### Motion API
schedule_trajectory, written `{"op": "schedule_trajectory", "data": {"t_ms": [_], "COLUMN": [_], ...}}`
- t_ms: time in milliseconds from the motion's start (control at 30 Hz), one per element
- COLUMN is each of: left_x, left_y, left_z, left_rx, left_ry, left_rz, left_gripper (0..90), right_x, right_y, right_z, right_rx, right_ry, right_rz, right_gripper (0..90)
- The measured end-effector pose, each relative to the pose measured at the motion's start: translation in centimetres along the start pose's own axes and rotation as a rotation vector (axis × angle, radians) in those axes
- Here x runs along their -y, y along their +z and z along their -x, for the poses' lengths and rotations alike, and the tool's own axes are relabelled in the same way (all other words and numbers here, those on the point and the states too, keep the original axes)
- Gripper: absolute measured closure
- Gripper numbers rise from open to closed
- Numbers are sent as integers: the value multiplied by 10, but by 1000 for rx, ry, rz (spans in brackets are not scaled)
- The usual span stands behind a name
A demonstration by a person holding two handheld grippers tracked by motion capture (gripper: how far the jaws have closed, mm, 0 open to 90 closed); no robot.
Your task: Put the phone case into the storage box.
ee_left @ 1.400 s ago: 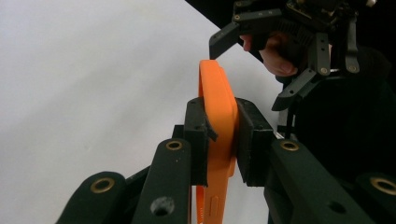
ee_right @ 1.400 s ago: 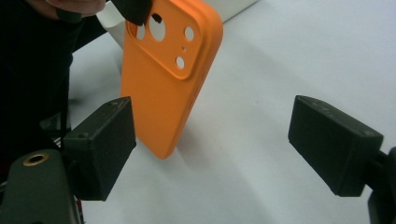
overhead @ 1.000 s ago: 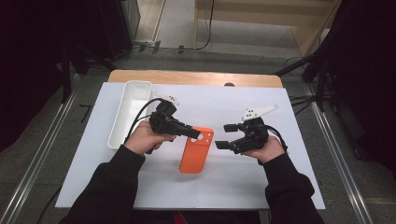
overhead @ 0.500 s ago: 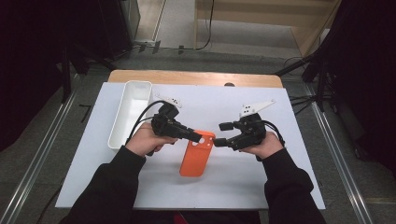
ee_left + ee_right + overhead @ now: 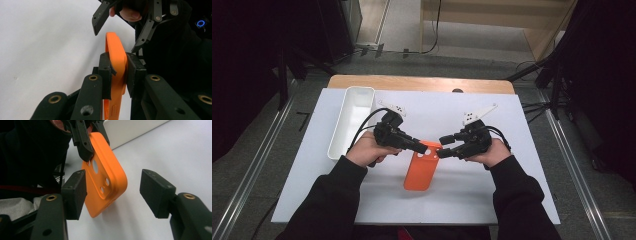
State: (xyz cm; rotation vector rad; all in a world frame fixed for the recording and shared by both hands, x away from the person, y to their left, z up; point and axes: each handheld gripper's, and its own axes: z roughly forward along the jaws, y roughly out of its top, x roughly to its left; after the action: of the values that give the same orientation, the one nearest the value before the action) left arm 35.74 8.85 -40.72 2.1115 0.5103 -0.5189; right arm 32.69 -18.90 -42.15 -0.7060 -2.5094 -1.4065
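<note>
High view: my left gripper [image 5: 424, 147] clamps the upper end of the orange phone case [image 5: 421, 171], near its camera holes. The case slopes down from the jaws toward me, its lower end on the white mat [image 5: 512, 190]. My right gripper [image 5: 443, 148] points at the same upper end from the opposite side, tips just beside the left jaws. A white tray [image 5: 343, 134] lies beyond my left gripper, off its outer side, well apart from the case.

Left gripper view: my left gripper [image 5: 117, 72] is pinched tight on the case [image 5: 116, 53], one pad on each face, the case seen edge-on and rising past the tips. Ahead, my right gripper [image 5: 115, 37] faces me, its two jaws straddling the top edge of the case without touching it that I can see.

Right gripper view: my right gripper [image 5: 113, 187] stands part spread; its jaws have just been closing. The corner of the case [image 5: 106, 177] with the holes sits between the pads, nearer the left pad, and I see a gap to the right pad. Whether the left pad touches I cannot tell. Past it my left gripper [image 5: 86, 150] grips the far edge of the case.
</note>
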Motion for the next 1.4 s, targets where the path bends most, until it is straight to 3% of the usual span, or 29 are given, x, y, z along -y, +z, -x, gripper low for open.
{"op": "schedule_trajectory", "data": {"t_ms": [433,900,1267,1400], "left_x": [1,1,0,1], "left_y": [1,6,5,5], "left_z": [2,5,7,6], "left_rx": [15,35,55,56], "left_ry": [16,35,44,51], "left_rz": [-9,-27,-24,-26], "left_gripper": [766,766,762,756], "right_x": [-2,1,2,1], "right_y": [6,8,7,7], "right_z": [0,2,1,0], "right_rx": [-27,-72,-135,-150], "right_ry": [-28,-26,-46,-28], "right_rz": [-15,-11,-10,-35], "right_gripper": [486,615,711,730]}}
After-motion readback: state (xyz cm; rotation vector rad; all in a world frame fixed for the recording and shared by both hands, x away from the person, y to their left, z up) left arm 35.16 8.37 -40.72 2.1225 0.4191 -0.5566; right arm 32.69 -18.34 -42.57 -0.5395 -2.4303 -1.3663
